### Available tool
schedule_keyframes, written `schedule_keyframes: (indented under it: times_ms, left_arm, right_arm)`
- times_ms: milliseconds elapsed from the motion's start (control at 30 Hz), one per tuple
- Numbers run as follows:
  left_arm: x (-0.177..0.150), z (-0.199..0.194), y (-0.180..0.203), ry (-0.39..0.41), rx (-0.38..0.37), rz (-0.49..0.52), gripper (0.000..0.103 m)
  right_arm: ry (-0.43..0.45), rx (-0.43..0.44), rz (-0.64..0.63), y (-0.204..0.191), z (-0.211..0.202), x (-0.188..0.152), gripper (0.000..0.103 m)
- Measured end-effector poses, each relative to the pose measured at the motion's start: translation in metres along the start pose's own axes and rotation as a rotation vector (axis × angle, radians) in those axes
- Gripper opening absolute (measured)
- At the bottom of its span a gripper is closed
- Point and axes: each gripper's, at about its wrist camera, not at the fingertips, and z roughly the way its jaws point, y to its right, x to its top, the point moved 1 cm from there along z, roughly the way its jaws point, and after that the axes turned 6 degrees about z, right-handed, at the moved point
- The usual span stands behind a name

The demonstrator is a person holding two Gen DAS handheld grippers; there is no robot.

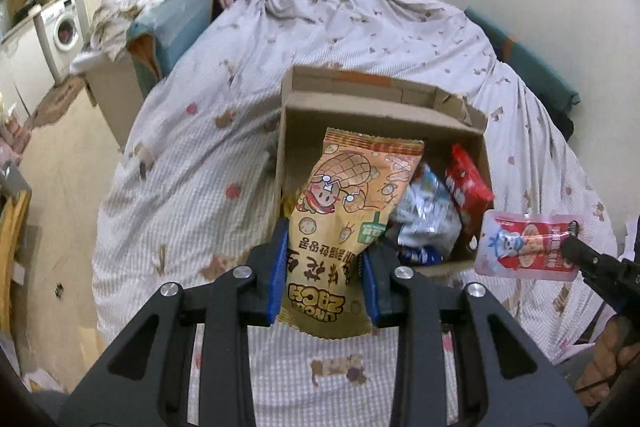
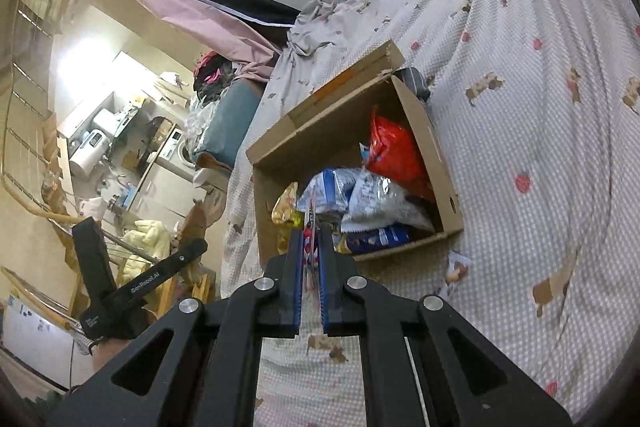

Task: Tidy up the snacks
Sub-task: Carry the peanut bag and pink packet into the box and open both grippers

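Holding a tall orange peanut snack bag (image 1: 344, 227) tight by its bottom end, the left gripper (image 1: 326, 275) keeps the bag's top over the open brown cardboard box (image 1: 448, 123) on the bed. The right gripper (image 2: 310, 281) is squeezed on a flat red and pink snack pouch (image 1: 524, 245), just beside the box's right front corner.

To do this step well, I think the orange bag should go down into the free space at the left side of the box and only then be let go. The pouch can wait its turn.

Inside the box sit a shiny red bag (image 2: 394, 153), a white and silver bag (image 2: 380, 201) and a dark blue pack (image 2: 378, 237). They fill the right side and could push the orange bag back out. The soft white spotted bedsheet (image 1: 192, 163) under the box may let it tip.
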Motion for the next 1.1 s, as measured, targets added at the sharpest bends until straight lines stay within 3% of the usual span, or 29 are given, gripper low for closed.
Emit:
schedule_keyframes:
  times_ms: [467, 1100]
  left_arm:
    - [0.032, 0.045, 0.003, 0.024, 0.040, 0.047, 0.028]
    - [0.025, 0.097, 0.002, -0.002, 0.009, 0.047, 0.028]
  right_arm:
    - [-0.028, -0.049, -0.073, -0.012, 0.060, 0.047, 0.007]
    - [-0.171, -0.092, -0.083, 0.017, 0.128, 0.026, 0.007]
